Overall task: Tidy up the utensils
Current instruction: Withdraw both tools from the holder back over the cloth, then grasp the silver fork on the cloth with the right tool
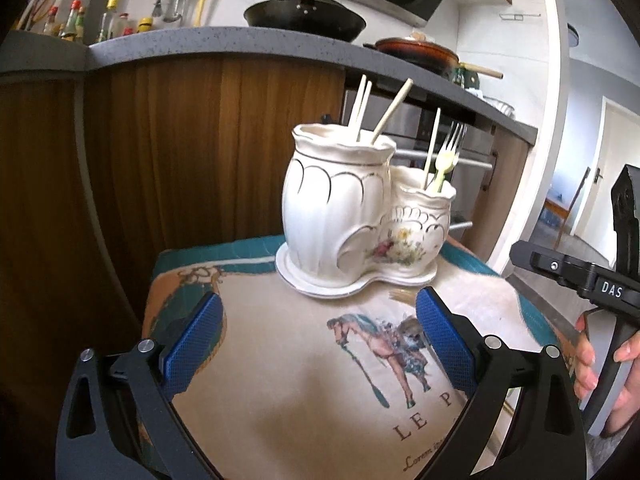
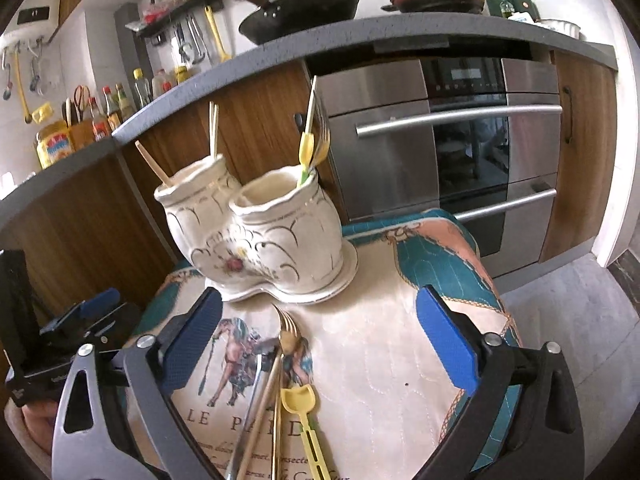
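Observation:
A white ceramic double-pot utensil holder [image 1: 344,216] [image 2: 260,236] stands on a printed cloth. Its taller pot holds chopsticks [image 1: 390,110]; its smaller pot holds forks [image 1: 446,160] and one chopstick. In the right wrist view a gold fork [image 2: 286,332], a metal utensil [image 2: 250,412] and a yellow plastic spoon [image 2: 304,412] lie loose on the cloth in front of the holder. My left gripper [image 1: 318,336] is open and empty, just in front of the holder. My right gripper [image 2: 320,338] is open, with the loose utensils between and below its fingers.
The cloth [image 1: 304,400] covers a small raised surface. Behind it are wooden cabinets [image 1: 160,152], an oven [image 2: 460,152] and a grey counter [image 2: 360,36] with pans and bottles. The right gripper's body [image 1: 592,280] shows at the left view's right edge.

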Motion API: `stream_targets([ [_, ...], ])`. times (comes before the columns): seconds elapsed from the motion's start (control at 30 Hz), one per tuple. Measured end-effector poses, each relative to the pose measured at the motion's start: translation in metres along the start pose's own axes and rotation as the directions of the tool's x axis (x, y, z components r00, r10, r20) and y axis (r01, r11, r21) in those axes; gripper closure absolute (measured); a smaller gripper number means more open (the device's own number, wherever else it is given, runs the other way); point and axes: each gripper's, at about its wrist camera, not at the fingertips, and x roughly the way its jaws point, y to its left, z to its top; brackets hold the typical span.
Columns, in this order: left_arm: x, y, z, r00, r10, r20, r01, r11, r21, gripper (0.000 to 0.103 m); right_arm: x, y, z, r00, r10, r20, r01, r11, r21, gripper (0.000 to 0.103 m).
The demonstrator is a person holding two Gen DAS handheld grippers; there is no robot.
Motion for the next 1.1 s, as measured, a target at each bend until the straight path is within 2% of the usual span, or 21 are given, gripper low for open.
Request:
stream_targets([
  [0.07, 0.003, -0.001, -0.001, 1.000, -0.005, -0.015, 0.005, 1.000, 0.012, 0.007, 0.005, 0.002, -0.001, 1.000, -0.008, -0.017, 0.008, 1.000, -0.013, 0.017],
  [0.1, 0.003, -0.001, -0.002, 1.000, -0.004, -0.019, 0.004, 1.000, 0.019, 0.007, 0.008, 0.003, -0.002, 0.999, -0.014, -0.030, 0.013, 1.000, -0.020, 0.024],
  [0.13, 0.005, -0.002, -0.003, 1.000, 0.003, -0.028, -0.002, 1.000, 0.025, 0.007, 0.010, 0.003, -0.003, 0.999, -0.013, -0.043, 0.012, 1.000, -0.025, 0.035],
  [0.23, 0.010, -0.002, -0.005, 0.999, -0.001, -0.054, 0.002, 1.000, 0.020, 0.007, 0.021, 0.011, -0.008, 0.994, 0.009, -0.105, -0.015, 0.999, -0.051, 0.054],
  [0.43, 0.016, -0.002, -0.006, 0.996, -0.003, -0.088, 0.005, 1.000, 0.018, 0.007, 0.036, 0.034, -0.019, 0.983, -0.001, -0.182, -0.026, 0.989, -0.146, 0.082],
  [0.7, 0.013, 0.001, -0.006, 0.996, -0.007, -0.087, 0.008, 1.000, 0.020, 0.007, 0.049, 0.060, -0.027, 0.967, 0.017, -0.253, -0.074, 0.973, -0.218, 0.086],
  [0.9, 0.011, 0.013, -0.002, 0.997, -0.017, -0.080, 0.014, 0.999, -0.031, 0.007, 0.063, 0.072, -0.042, 0.945, -0.027, -0.326, -0.067, 0.960, -0.273, 0.087],
  [1.1, 0.010, 0.012, -0.001, 0.997, -0.020, -0.076, 0.019, 1.000, -0.020, 0.007, 0.075, 0.078, -0.047, 0.935, -0.064, -0.348, -0.044, 0.954, -0.295, 0.086],
])
